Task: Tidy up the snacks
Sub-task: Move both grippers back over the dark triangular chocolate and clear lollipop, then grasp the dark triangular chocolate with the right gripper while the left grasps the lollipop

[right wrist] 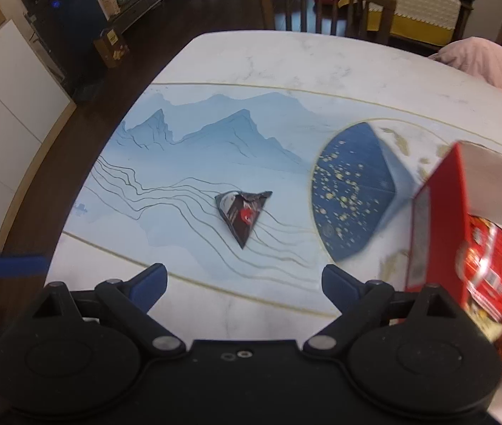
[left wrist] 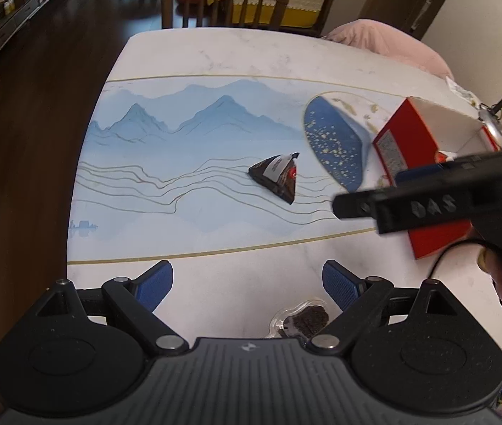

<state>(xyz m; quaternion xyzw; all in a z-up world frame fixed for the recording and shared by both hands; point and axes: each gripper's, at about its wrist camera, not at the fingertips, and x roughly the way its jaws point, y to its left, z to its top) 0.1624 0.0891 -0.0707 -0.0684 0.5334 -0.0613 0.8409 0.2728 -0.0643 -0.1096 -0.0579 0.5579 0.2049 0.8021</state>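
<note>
Both claws, left (left wrist: 247,281) and right (right wrist: 244,283), gape empty. Red box (right wrist: 439,226) holds packets; dark pouch (right wrist: 243,214) lies mid-frame, cookie (left wrist: 302,320) low, both unsorted on worktop (right wrist: 286,60).

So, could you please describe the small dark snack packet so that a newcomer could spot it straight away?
Start at the white table with its blue mountain painting. Near the middle, left of the red box, lies the small triangular packet, alone on the wavy lines. It is dark with a red spot, unlike the speckled blue circle beside it.
</note>
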